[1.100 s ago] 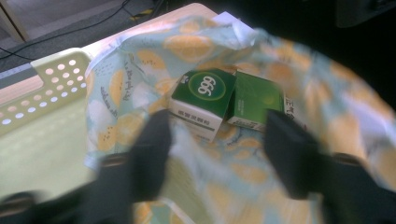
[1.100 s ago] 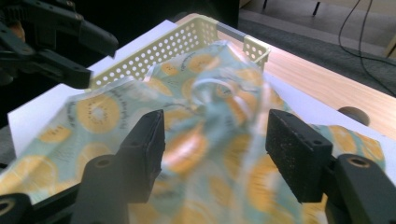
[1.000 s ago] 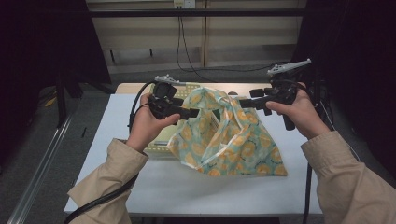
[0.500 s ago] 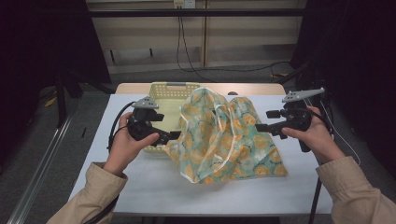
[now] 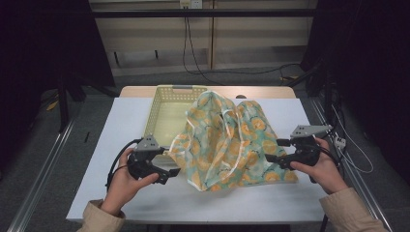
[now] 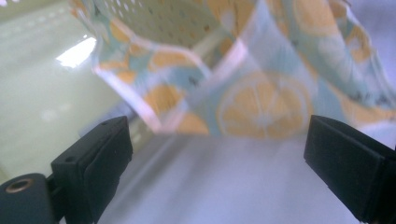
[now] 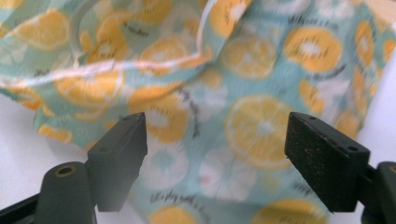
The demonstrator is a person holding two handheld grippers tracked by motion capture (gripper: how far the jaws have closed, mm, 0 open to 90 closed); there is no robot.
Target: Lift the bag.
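A: What takes up the most room?

B: The white surface (image 5: 121, 125). On it, toward the far edge, sits a pale yellow perforated basket (image 5: 167, 113).

A: And the cloth?

B: A teal cloth with orange slices printed on it (image 5: 227, 140) lies crumpled in the middle of the surface. Its left part is draped over the basket's near right corner; the rest spreads toward the right edge. In the left gripper view the cloth (image 6: 261, 93) hangs ahead of the jaws, with the basket's holes showing through it at the top.

A: Where are the hands?

B: The left hand (image 5: 121, 181) holds the left claw (image 5: 171, 172) just beside the cloth's left edge, low over the surface. Its jaws stand wide apart with nothing between them.

A: The other one?

B: The right claw (image 5: 274, 157) is at the cloth's right edge. In the right gripper view the right claw (image 7: 215, 154) is spread too, the cloth (image 7: 261, 65) lying beyond the jaws, not pinched.
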